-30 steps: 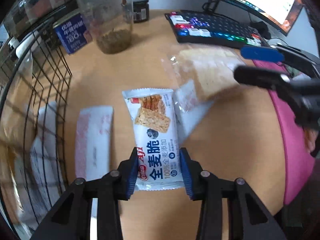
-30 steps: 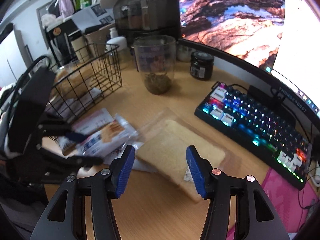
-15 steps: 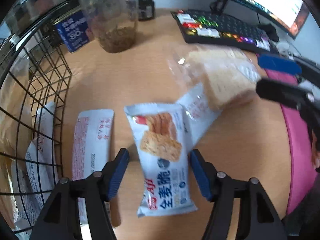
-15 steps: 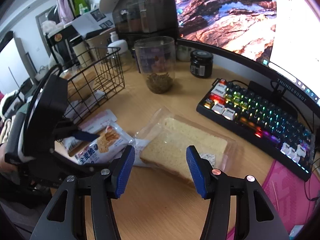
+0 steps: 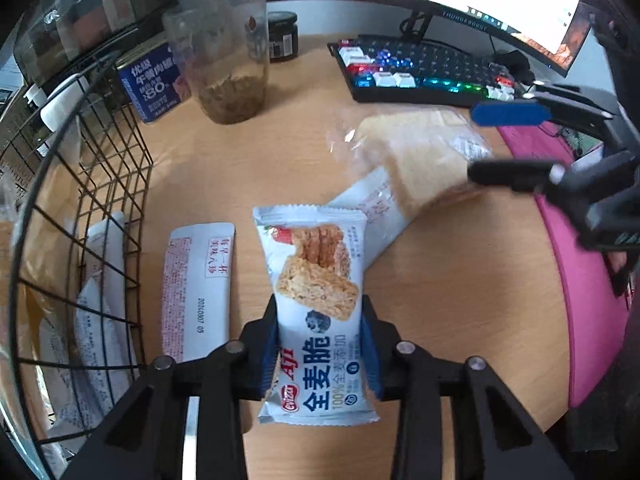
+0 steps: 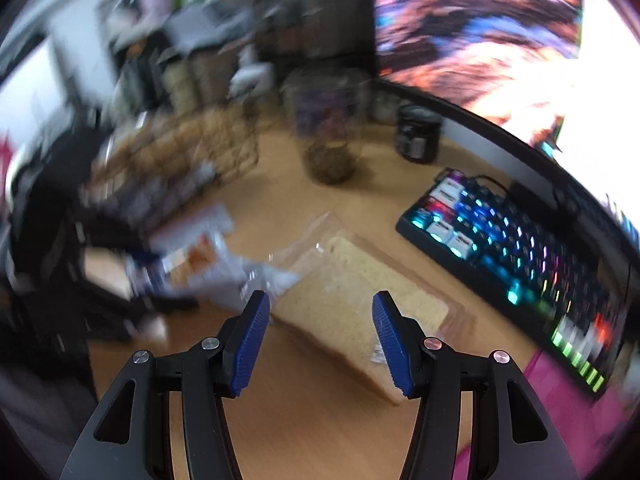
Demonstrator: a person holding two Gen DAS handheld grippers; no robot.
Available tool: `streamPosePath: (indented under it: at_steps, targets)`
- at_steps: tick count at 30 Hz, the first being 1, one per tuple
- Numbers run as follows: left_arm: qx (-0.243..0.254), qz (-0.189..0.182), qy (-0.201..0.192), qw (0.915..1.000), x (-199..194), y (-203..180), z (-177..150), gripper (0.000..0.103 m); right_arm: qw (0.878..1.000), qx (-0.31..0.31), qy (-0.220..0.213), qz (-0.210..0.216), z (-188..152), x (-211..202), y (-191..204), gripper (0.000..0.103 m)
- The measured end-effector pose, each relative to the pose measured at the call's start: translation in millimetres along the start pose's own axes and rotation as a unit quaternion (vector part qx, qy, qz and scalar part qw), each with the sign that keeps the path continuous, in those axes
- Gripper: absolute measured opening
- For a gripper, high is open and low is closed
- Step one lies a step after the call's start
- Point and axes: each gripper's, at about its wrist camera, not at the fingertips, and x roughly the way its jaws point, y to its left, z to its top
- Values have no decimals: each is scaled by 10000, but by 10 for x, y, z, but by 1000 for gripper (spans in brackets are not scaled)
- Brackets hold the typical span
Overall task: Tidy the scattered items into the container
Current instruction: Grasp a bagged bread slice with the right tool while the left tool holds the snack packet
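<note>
A white-and-blue cracker packet [image 5: 316,280] lies lengthwise between the blue pads of my left gripper [image 5: 318,340]. The jaws are closing and the pads press on its two long sides. Left of it a white sachet [image 5: 198,292] lies flat on the desk, and a second white packet [image 5: 372,208] pokes out from under the cracker packet. The black wire basket [image 5: 116,184] stands at the left with several packets inside. A bagged slice of bread [image 6: 352,300] lies just beyond my right gripper [image 6: 320,336], which is open and holds nothing.
A lit keyboard [image 5: 420,76] and a monitor [image 6: 480,40] line the back right. A clear jar [image 5: 236,68], a dark jar [image 5: 283,38] and a blue box [image 5: 154,84] stand at the back. A pink mat [image 5: 580,300] covers the desk's right edge.
The left jaws spread apart off the cracker packet, then came together on it again. The right wrist view has rolled and turned blurry; its jaws keep the same gap.
</note>
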Motion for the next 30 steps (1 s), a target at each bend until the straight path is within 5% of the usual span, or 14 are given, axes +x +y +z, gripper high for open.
streamPosePath:
  at_steps: [4,11,16,19,23,25,30]
  targets:
    - [11,-53,-2,10000,-39,-22,-22,40,9882,-1301,809,17,55,185,48,55]
    - [-149,-133,26,9998,-38,-20,37,40,9786,-1601,1229,393,231,412,-186,55]
    - [-260,-96,-10,9996,-6,76,168,40,9912,-830,1035,44,206,360,-340,55]
    - [-232,-95,-10,9997,42,89,237,40,9952,383,883,-145,53,254,-670,55]
    - [-29,-71,70,9999,104,13,269,40,9841,1771,-109,48,-86,35,-1112,55]
    - [25,-94,64,9999,74,-29,252,40,9876,1509,-418,-120,92,56,-1111,55]
    - [100,-193,101,9997,-30,-98,154,40,9951,734,268,-600,263,459,-981,55]
